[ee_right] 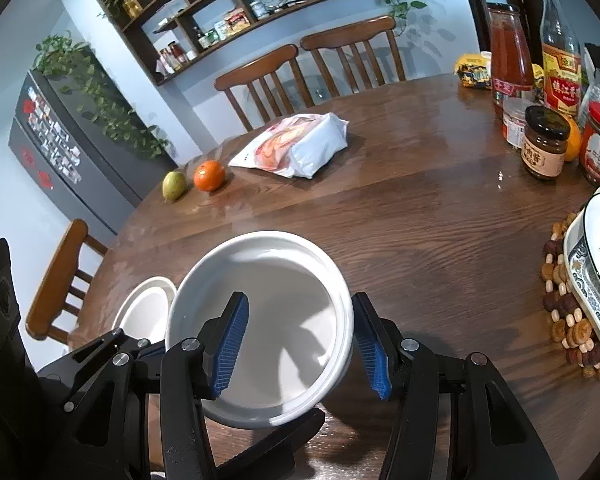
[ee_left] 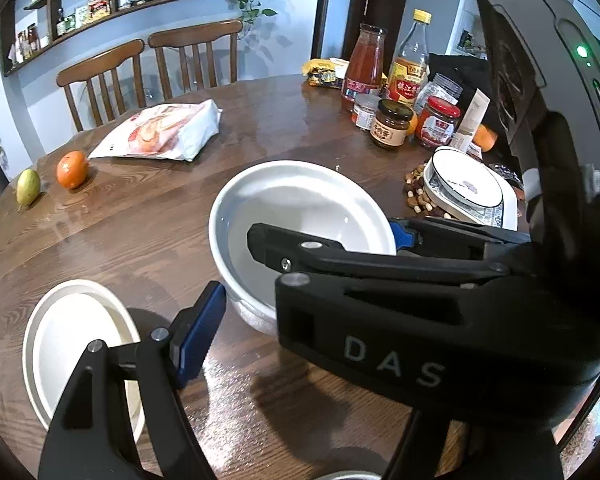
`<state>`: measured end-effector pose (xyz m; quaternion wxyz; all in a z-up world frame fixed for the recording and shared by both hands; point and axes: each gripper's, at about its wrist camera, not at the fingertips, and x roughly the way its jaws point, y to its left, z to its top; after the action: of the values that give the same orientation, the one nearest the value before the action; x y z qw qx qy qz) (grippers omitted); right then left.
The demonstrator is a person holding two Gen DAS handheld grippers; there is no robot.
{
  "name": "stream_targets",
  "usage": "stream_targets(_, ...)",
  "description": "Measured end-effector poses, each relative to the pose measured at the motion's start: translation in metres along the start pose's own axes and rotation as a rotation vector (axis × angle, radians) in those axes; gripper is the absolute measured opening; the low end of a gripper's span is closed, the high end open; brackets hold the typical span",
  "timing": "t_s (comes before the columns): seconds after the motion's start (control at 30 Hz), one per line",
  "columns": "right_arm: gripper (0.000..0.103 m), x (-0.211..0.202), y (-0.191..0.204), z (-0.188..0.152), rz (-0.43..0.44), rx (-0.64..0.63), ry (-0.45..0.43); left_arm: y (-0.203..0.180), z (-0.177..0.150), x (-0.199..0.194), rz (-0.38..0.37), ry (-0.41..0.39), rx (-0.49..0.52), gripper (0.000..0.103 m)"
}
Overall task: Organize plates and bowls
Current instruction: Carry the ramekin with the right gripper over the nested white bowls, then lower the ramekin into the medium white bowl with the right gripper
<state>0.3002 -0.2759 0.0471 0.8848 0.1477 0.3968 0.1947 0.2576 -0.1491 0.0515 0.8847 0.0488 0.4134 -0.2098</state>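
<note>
A large white bowl [ee_right: 276, 320] stands on the round wooden table [ee_right: 420, 240]. My right gripper [ee_right: 300, 348] is open and straddles the bowl's right wall, one blue pad inside and the other outside, with a gap at the inner pad. In the left wrist view the same bowl [ee_left: 300, 200] is partly covered by the right gripper's black housing. My left gripper [ee_left: 296, 316] is open beside the bowl's near wall; only its left pad [ee_left: 198, 336] shows. A small cream bowl [ee_left: 72, 352] sits to the left, empty.
Patterned plates [ee_left: 468, 188] are stacked on a bead trivet [ee_right: 560, 304] at the right. Jars and bottles [ee_left: 392, 122] crowd the far right. A snack bag [ee_left: 164, 132], an orange [ee_left: 72, 169] and a green fruit [ee_left: 28, 187] lie at the far left. Chairs stand behind.
</note>
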Motion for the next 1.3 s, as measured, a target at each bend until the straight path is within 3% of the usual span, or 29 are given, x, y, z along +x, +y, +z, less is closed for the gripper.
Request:
stream_targets(0.67, 0.057, 0.003, 0.056, -0.012, 0.062, -0.088, 0.012, 0.027, -0.023, -0.043, 0.081, -0.027, -0.069, 0.072)
stream_targets(1.1, 0.057, 0.009, 0.134, -0.001, 0.059, -0.211, 0.027, 0.082, -0.035, -0.091, 0.115, -0.112, -0.161, 0.072)
stream_targets(1.3, 0.057, 0.026, 0.159, -0.001, 0.076, -0.263, 0.055, 0.105, -0.042, -0.092, 0.134, -0.120, -0.210, 0.072)
